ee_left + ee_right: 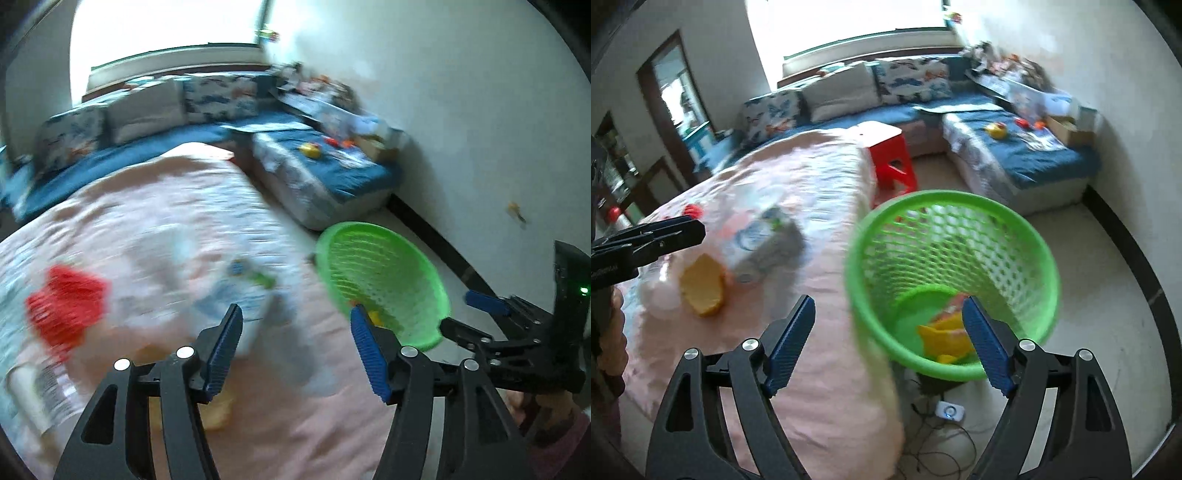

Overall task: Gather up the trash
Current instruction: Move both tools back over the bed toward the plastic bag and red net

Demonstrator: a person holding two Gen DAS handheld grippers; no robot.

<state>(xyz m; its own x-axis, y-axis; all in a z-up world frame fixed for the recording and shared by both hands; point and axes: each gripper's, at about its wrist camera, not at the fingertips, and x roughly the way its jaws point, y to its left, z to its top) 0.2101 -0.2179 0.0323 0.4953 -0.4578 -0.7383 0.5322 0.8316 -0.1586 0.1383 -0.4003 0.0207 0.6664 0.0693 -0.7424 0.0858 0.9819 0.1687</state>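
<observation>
Both grippers, left gripper (295,325) and right gripper (888,317), hold ribbed blue pads apart, empty. Round green lattice plastic basket (979,236) contains crumpled yellow wrappers (943,338).

Pink-covered table (820,369) — yellow wrapper (701,288), blurred bottle (764,243), red scrap (68,306) lie on it.

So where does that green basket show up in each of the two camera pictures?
Left wrist view: the green mesh basket sits right of centre, at the pink-covered surface's edge, partly behind the left gripper's right finger.
Right wrist view: it fills the centre-right, its rim near the pink cover, yellow trash at its bottom, above the right gripper.
Shared landmark: the blue sofa with a yellow toy on it.
</observation>
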